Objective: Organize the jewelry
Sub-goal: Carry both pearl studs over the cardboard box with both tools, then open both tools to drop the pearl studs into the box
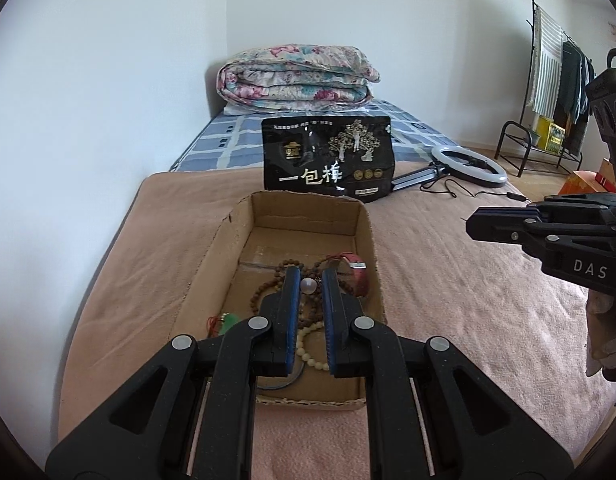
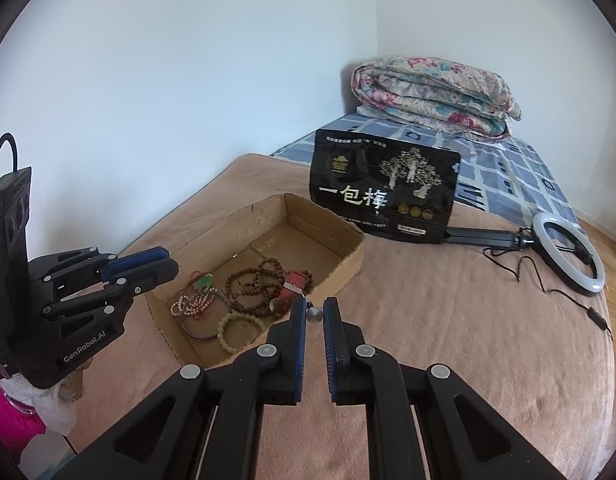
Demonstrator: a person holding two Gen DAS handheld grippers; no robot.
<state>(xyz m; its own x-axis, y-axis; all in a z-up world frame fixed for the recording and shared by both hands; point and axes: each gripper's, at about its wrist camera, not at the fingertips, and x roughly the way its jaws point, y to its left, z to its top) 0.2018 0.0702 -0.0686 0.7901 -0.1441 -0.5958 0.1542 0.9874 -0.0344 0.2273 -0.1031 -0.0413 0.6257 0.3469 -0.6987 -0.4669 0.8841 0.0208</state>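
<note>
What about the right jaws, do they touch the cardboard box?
Apart. Left wrist view shows pink blanket between right gripper and cardboard box.

Setting: a bedroom in a home. Ahead of the tool, a bed covered by a pink fleece blanket; beyond it, blue-and-white checked bedding with a folded floral quilt stacked in the far corner against plain white walls. Ahead and to the right of the left tool, a black clothes rack hung with garments and a striped cloth stands on a wood-toned floor. A ring light on a small tripod lies on the blanket, right of the right tool, cable trailing.
</note>
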